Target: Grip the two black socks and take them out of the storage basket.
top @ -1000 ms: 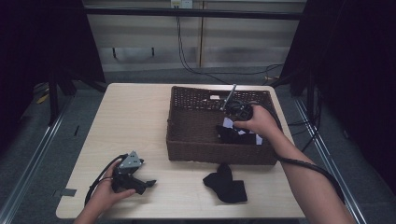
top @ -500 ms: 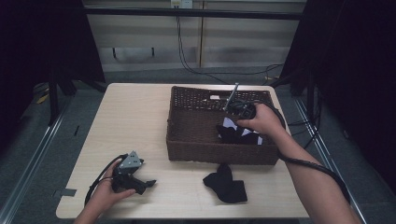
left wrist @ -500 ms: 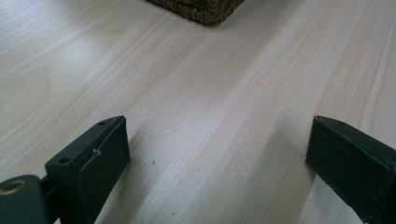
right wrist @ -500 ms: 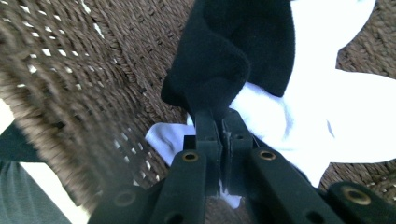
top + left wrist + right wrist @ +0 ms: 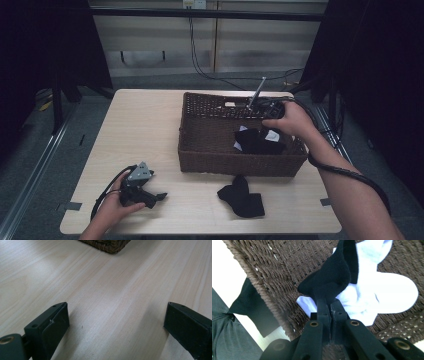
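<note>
— Two grippers, and each camera tells something different. What does the high view give you?

— The whole table (image 5: 150,130): a brown wicker basket (image 5: 200,145) at its right half, a black sock (image 5: 242,197) lying flat on the wood just in front of it, and the left gripper (image 5: 152,197) resting low near the front left corner, well apart from both.

— And the left gripper view?

— Its jaws spread wide over bare wood, gripping nothing. A corner of the basket shows at the top edge, cut off.

— The right gripper?

— From above, the right hand (image 5: 290,120) reaches over the basket's far right corner and covers most of the tool, so the jaws are hard to make out there. A dark sock and bits of white lie inside the basket below it.

— Does its own camera help?

— Yes. In the right gripper view the right gripper (image 5: 329,303) is clenched, jaws pressed together on a fold of a second black sock (image 5: 332,277). That sock bunches up above a white sock (image 5: 384,295) on the woven floor of the basket.

— Is it lifted clear?

— I cannot tell. Past the basket's rim at the left, a dark flat shape lies on the table; it is cut off.
</note>
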Motion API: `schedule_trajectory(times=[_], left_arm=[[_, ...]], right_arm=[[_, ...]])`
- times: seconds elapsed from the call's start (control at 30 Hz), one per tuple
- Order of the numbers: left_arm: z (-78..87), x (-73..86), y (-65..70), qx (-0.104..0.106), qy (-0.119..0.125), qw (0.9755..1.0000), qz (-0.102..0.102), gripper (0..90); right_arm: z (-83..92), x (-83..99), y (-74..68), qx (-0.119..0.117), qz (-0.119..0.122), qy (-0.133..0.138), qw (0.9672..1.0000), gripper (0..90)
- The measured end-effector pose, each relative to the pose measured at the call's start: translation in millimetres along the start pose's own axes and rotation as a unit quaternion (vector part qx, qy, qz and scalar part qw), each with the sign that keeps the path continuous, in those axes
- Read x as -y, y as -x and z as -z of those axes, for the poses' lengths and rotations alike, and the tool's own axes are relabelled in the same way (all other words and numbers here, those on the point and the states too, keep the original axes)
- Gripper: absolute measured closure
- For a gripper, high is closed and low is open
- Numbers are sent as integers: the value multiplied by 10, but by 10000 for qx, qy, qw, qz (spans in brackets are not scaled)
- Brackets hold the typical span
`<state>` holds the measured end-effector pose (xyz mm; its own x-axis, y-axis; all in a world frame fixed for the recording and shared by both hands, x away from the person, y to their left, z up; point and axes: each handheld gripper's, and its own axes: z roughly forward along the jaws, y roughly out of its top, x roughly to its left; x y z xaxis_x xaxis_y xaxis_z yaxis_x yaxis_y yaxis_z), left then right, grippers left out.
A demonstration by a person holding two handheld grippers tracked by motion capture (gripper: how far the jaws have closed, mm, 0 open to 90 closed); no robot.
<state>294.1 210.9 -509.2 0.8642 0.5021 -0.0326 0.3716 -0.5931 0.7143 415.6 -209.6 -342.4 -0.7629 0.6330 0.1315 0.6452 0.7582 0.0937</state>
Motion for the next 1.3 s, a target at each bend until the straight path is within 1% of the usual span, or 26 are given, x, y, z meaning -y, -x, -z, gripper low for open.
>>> schedule_trajectory(times=[0.03,0.07,0.17,0.27,0.33,0.47,0.5,0.6,0.63,0.73,0.8,0.83,0.9,0.97,1.0,1.1,1.13,1.2,1.27,1.3], left_arm=[[-1,0,0,0,6,10000,1,55],[-1,0,0,0,5,10000,4,55],[-1,0,0,-2,5,10000,2,55],[0,0,1,-1,3,10000,3,55],[-1,0,1,-2,6,10000,4,55],[-1,0,0,-2,4,10000,2,55],[-1,0,1,-2,5,10000,3,55],[-1,0,1,-2,5,10000,2,55],[-1,0,1,-1,5,10000,2,55],[-1,0,1,-2,4,10000,2,55],[-1,0,1,-1,5,10000,3,55],[0,0,0,-2,0,10000,0,55],[-1,0,1,-3,5,10000,2,55],[0,0,1,-2,4,10000,3,55],[0,0,0,-3,3,10000,1,55],[0,0,0,-1,0,10000,2,55],[0,0,0,-1,0,10000,3,55],[0,0,0,-1,1,10000,2,55],[0,0,0,-1,0,10000,3,55],[0,0,0,0,1,10000,3,55]], right_arm=[[20,10,15,-1,63,11,10000,877],[41,16,7,-26,2,15,10000,877],[103,42,16,-2,36,39,10000,877],[159,63,17,-17,-38,64,10000,877],[196,72,22,-17,-16,73,10000,877],[287,75,15,-35,-67,191,9998,879],[314,75,17,-24,-34,218,9998,879],[407,73,1,-12,-46,368,9993,880],[461,72,-5,-14,-83,386,9992,880],[511,71,-20,-5,-89,438,9990,880],[565,73,-25,39,-60,451,9990,880],[625,83,-33,100,-68,537,9985,880],[643,88,-36,60,-78,556,9984,880],[706,102,-48,125,-103,589,9981,880],[726,113,-47,119,-73,651,9978,880],[821,142,-55,160,-98,695,9974,880],[838,150,-60,161,-121,756,9969,880],[907,165,-76,194,-112,742,9970,880],[993,188,-98,182,-89,854,9961,880],[1041,198,-113,238,-82,874,9959,880]])
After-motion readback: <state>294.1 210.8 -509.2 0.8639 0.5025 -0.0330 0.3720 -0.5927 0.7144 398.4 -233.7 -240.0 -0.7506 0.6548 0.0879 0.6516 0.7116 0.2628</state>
